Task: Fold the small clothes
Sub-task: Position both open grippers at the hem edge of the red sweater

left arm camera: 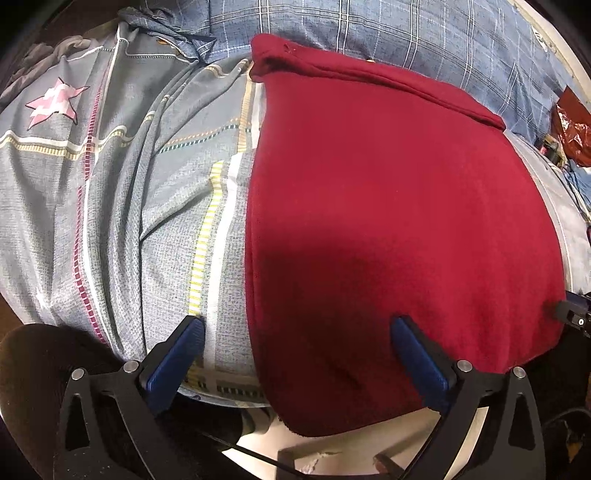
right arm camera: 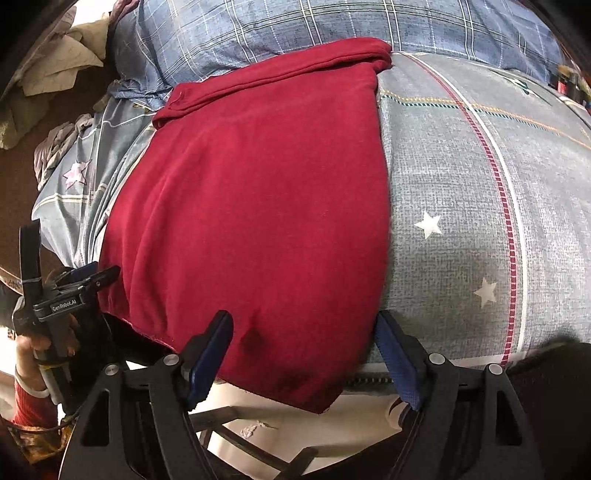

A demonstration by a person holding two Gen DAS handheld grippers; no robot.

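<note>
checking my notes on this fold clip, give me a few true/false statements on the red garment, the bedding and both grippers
1. The red garment lies spread on a grey star-print sheet. True.
2. The left gripper is clamped shut on the garment. False: its jaws stand wide open.
3. A blue plaid pillow lies beyond the garment. True.
4. The right gripper holds a white sock. False: it is open over the garment's near edge, holding nothing.

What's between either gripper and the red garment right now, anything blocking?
Nothing visible. The red garment lies flat on the grey star-print sheet, nothing on top. The left gripper straddles its left edge, the right gripper its right edge, both with jaws open and not gripping.
</note>
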